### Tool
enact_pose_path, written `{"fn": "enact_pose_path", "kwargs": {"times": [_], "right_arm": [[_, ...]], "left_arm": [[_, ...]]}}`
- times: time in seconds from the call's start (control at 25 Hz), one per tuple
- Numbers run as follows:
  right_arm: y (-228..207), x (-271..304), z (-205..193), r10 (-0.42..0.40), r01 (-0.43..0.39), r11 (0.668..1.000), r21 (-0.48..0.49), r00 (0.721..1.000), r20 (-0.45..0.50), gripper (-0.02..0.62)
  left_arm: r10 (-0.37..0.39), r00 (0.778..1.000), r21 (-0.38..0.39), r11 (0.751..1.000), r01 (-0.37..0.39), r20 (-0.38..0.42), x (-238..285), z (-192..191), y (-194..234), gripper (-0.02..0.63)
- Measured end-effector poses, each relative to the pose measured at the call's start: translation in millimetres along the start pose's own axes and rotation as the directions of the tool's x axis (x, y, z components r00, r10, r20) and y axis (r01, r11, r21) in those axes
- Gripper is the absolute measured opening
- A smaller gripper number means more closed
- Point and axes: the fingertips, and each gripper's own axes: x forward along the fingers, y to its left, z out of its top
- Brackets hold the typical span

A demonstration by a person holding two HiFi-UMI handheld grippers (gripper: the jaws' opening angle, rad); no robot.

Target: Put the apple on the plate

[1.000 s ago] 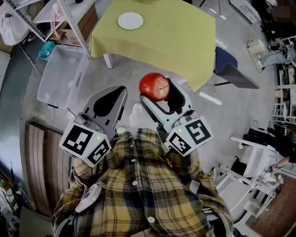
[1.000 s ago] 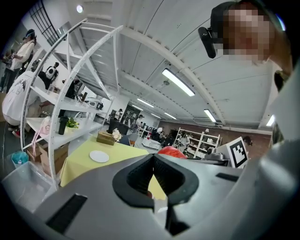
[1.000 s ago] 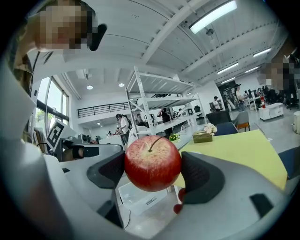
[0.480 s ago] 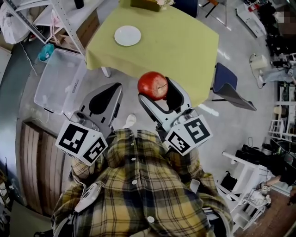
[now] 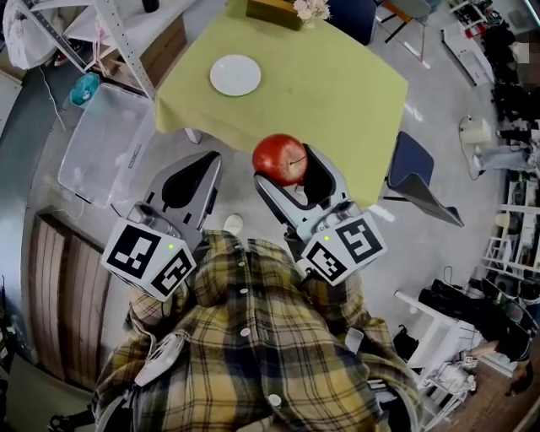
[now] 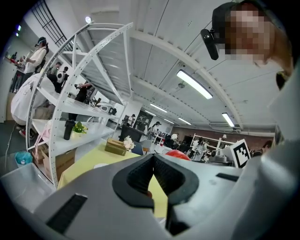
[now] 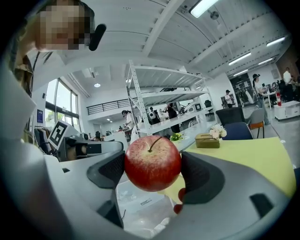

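Observation:
My right gripper (image 5: 287,169) is shut on a red apple (image 5: 280,158), held in the air above the floor just short of the near edge of a yellow-green table (image 5: 337,93). In the right gripper view the apple (image 7: 152,162) sits stem-up between the two dark pads. A white plate (image 5: 235,74) lies on the table's far left part, well away from the apple. My left gripper (image 5: 201,173) hangs beside the right one at about the same height, its jaws shut with nothing between them (image 6: 151,174).
A clear plastic bin (image 5: 105,143) stands on the floor left of the table, next to a white metal shelf rack (image 5: 118,38). A tissue box with flowers (image 5: 278,10) sits at the table's far edge. A blue chair (image 5: 418,173) stands to the right.
The table and plate have drawn nearer in the head view as the person walks forward. Both grippers keep their pose, the apple still held.

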Motion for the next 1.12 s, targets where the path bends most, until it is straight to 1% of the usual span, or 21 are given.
{"fn": "enact_pose_path", "kwargs": {"times": [0.2,0.36,0.48,0.64,0.8,1.0,1.12], "right_arm": [[-21.0,40.4,7.4,-0.019,0.019,1.000,0.007,1.000,0.001,0.371],[-40.9,82.4,21.5,-0.050,0.050,0.999,0.011,0.999,0.009,0.371],[-60.9,115.4,36.3,-0.085,0.085,0.996,0.023,0.996,0.017,0.371],[-88.3,157.1,59.3,-0.149,0.148,0.988,0.041,0.988,0.032,0.371],[-106.7,188.8,74.8,-0.207,0.204,0.977,0.066,0.977,0.044,0.371],[-124.5,215.4,78.9,-0.282,0.277,0.955,0.105,0.958,0.040,0.371],[-130.6,224.0,77.5,-0.315,0.309,0.943,0.120,0.949,0.027,0.371]], "left_arm": [[-0.013,1.000,0.001,1.000,0.013,-0.010,27.5,12.8,37.5,0.008],[-0.048,0.999,0.012,0.999,0.049,-0.024,58.5,35.2,72.5,0.008],[-0.089,0.995,0.022,0.996,0.090,-0.043,86.6,55.2,98.2,0.008],[-0.140,0.987,0.023,0.990,0.142,-0.077,121.8,81.0,135.8,0.008],[-0.186,0.976,0.026,0.981,0.190,-0.110,148.5,100.1,167.1,0.008],[-0.239,0.957,0.014,0.969,0.245,-0.161,171.3,108.9,197.3,0.008],[-0.257,0.949,0.001,0.965,0.262,-0.180,179.8,110.0,210.6,0.008]]}}
